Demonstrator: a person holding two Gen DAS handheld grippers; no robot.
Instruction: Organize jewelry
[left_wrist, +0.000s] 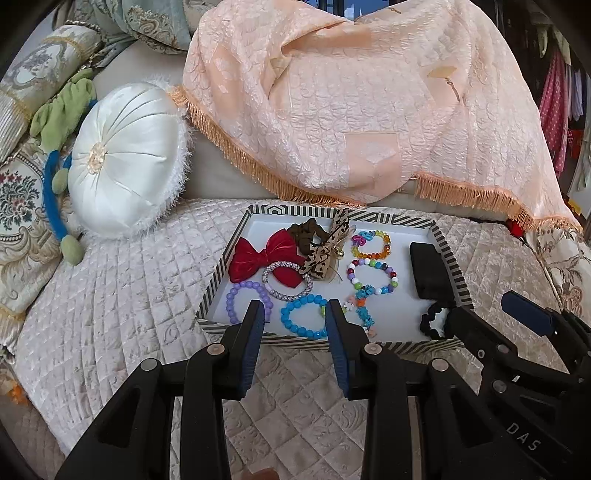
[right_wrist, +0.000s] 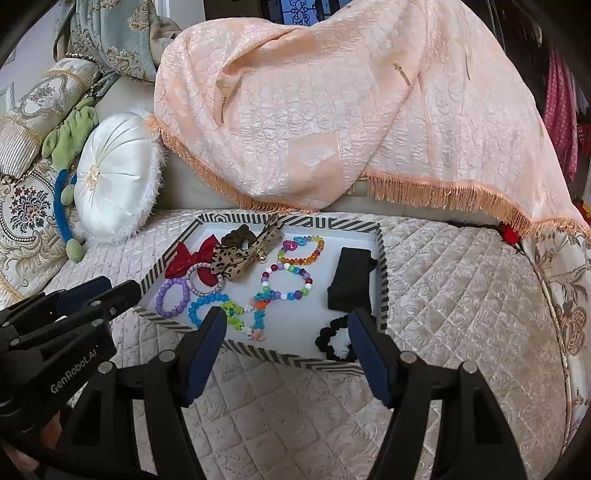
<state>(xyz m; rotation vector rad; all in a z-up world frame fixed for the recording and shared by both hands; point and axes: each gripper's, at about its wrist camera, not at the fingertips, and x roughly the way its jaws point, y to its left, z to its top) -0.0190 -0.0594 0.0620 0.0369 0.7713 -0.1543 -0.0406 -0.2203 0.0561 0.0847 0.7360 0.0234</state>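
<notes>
One tray (left_wrist: 221, 266) holds six bracelets (left_wrist: 303, 321), two bows (left_wrist: 269, 254), two scrunchies (left_wrist: 434, 319)

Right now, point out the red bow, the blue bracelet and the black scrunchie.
red bow (left_wrist: 264, 258): left wrist view, center knot.
blue bracelet (left_wrist: 286, 320): left wrist view, left beads.
black scrunchie (right_wrist: 325, 338): right wrist view, left edge.

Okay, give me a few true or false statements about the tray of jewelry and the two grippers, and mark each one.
1. The left gripper is open and empty. True.
2. The red bow lies on the couch outside the striped tray. False: it lies inside the tray.
3. The black scrunchie sits in the tray's near right corner. True.
4. The right gripper is shut on the blue bracelet. False: it is open, holding nothing.
5. The purple bracelet lies beside the blue bracelet. True.
</notes>
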